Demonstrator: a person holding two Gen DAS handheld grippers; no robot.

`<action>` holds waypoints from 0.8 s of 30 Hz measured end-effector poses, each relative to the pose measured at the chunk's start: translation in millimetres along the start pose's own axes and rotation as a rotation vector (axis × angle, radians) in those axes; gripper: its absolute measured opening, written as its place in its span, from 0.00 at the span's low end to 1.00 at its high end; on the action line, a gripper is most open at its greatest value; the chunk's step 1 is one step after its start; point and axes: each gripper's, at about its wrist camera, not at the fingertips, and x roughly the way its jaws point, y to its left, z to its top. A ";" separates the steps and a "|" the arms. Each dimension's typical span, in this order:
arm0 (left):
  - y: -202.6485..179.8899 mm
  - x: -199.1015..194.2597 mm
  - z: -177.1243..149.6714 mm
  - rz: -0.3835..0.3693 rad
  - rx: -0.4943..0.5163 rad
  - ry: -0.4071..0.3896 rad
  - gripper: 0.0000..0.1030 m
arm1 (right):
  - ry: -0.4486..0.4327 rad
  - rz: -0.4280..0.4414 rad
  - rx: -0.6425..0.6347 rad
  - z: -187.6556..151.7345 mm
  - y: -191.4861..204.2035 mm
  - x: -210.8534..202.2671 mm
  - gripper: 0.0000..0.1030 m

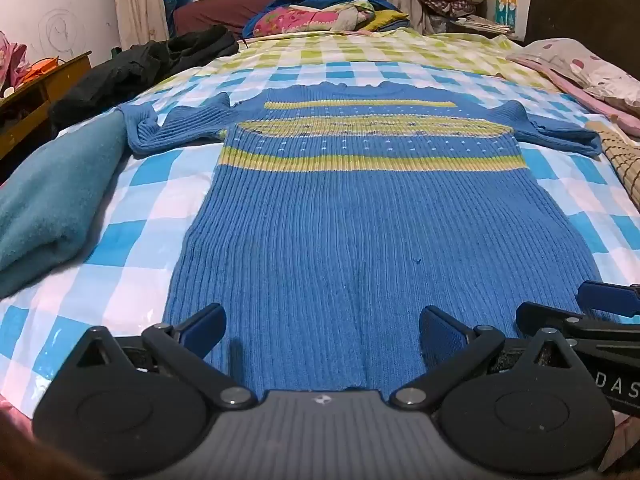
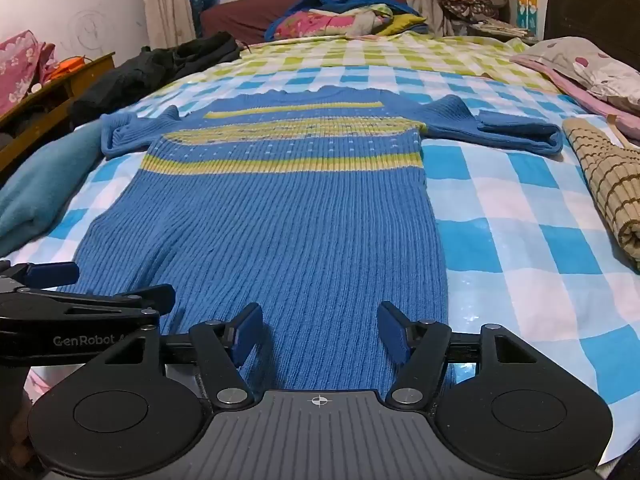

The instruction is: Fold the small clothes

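The blue sweater [image 1: 360, 216] lies flat on the bed [image 2: 520, 220], neck away from us, hem right under both tools, sleeves spread out to either side. The left tongs [image 1: 320, 330] hang spread wide over the hem, nothing between the pads; the right tongs [image 2: 320, 330] gape as well, just beside them over the same edge, gripping nothing. No fold looks started yet, I'd say. The risk now: that ribbed knit is thick and stretchy, so a shallow bite could catch only the top layer and the sweater would peel apart on the lift. Uneven pulls from the two tongs would skew the fold. And the checked cover looks slick, so the whole garment could slide instead of folding, or bump into the teal blanket [image 1: 52, 200] at the left.
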 end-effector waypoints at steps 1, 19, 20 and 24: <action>0.1 0.0 -0.1 -0.002 0.000 0.000 1.00 | 0.001 0.000 0.000 0.2 -0.1 0.6 0.63; -2.8 5.7 2.8 -0.007 -0.003 0.019 1.00 | 0.012 0.012 0.019 0.7 -2.4 3.4 0.63; -1.7 4.5 1.3 -0.009 -0.004 0.016 1.00 | 0.011 0.012 0.021 0.5 -2.3 3.1 0.63; -2.8 3.4 1.9 -0.003 0.001 0.008 1.00 | 0.008 0.015 0.028 0.4 -4.2 3.5 0.63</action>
